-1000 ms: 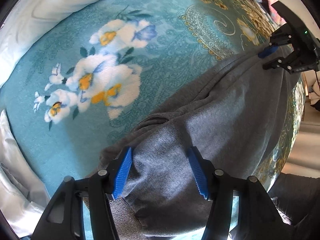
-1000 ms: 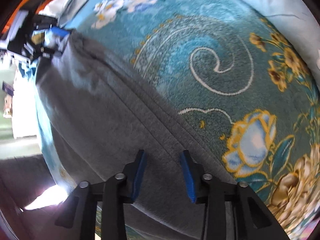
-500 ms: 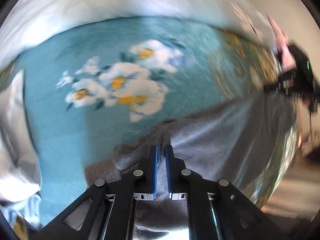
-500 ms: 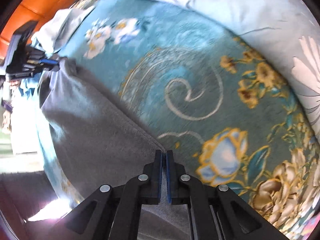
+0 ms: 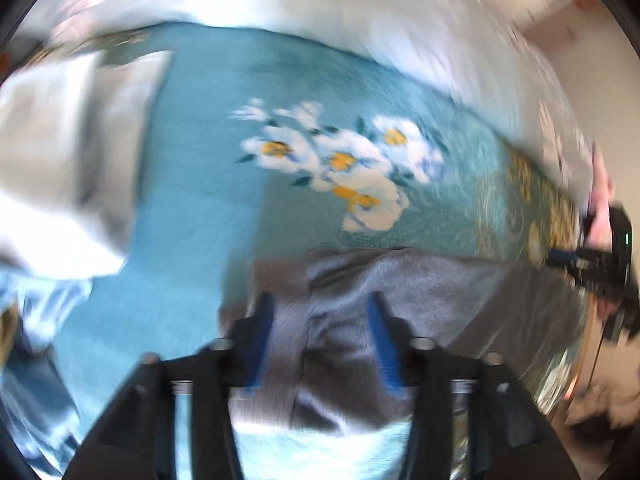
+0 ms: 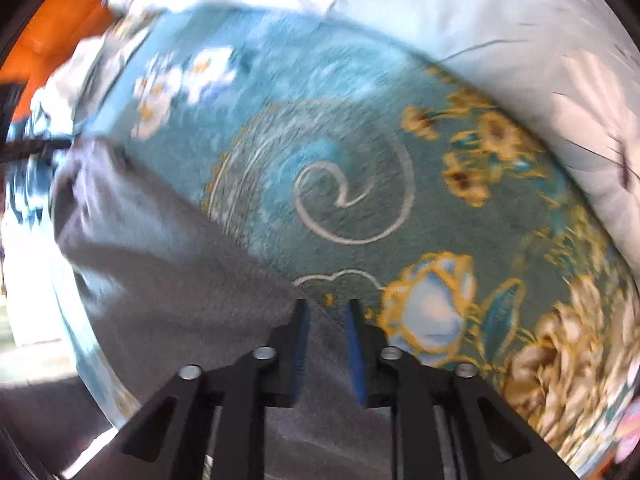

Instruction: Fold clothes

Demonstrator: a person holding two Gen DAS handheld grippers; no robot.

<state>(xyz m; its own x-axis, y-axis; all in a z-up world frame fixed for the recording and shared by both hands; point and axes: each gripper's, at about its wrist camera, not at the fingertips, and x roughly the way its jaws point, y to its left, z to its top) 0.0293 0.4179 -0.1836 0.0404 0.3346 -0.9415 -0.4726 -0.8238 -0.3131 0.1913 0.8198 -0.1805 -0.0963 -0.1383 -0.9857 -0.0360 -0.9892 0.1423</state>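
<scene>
A grey garment (image 5: 440,292) lies stretched across a teal floral blanket (image 5: 200,200). My left gripper (image 5: 320,340) is open, its blue fingers (image 5: 260,332) wide apart over a bunched corner of the cloth. In the right wrist view the garment (image 6: 168,248) runs from the lower middle to the far left. My right gripper (image 6: 326,340) is open by a narrow gap, with the garment's edge lying between its fingers. Each gripper shows in the other's view: the right one (image 5: 592,264) at the far right, the left one (image 6: 36,148) at the far left. Both views are blurred by motion.
White bedding (image 5: 52,152) is piled at the left and along the back of the blanket. A pale quilt (image 6: 480,28) borders the blanket (image 6: 320,140) at the top right. An orange headboard (image 6: 48,32) stands at the upper left. The bed's near edge drops off below the garment.
Both grippers, shut on the garment half a second ago, have opened. The left fingers spread wide and the right only a little. Both cameras have swung, and the cloth sits further onto the blanket.
</scene>
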